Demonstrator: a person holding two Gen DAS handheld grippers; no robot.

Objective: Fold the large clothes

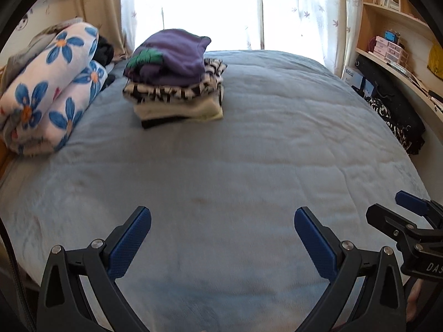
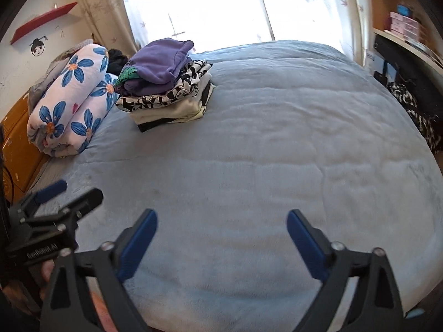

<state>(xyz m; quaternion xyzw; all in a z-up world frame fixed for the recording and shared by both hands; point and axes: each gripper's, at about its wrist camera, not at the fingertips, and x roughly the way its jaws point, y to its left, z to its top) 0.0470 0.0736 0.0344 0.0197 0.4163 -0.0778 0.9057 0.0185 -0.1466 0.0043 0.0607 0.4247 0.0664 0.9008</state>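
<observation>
Left gripper [image 1: 223,218]: jaws spread wide, nothing between the blue pads; it hangs over the near part of the bed, at 6 o'clock in the left wrist view.
Right gripper [image 2: 222,221]: jaws spread wide, nothing between the pads; it sits at 6 o'clock in the right wrist view, over the near part of the bed.
Gripper relation: the two tools are side by side; the right one shows at 4 o'clock in the left wrist view, the left one at 8 o'clock in the right wrist view.
Stack of folded clothes [image 1: 174,83]: at 11 o'clock on the bed, well apart from both grippers; a purple garment [image 2: 160,63] lies on top, a black-and-white patterned piece under it, pale and dark pieces at the bottom.
Bed cover [image 1: 235,152]: light blue, plush, slightly wrinkled, filling the centre of both views.
Rolled floral blanket [image 1: 47,91]: white with blue flowers, at 9 to 10 o'clock, just beside the stack.
Window curtains [image 1: 301,8]: sheer, brightly backlit, at 12 o'clock beyond the bed.
Shelving [image 1: 393,27]: at 2 o'clock, holding boxes and books.
Red wall shelf [image 2: 41,22]: at 10 o'clock in the right wrist view.
</observation>
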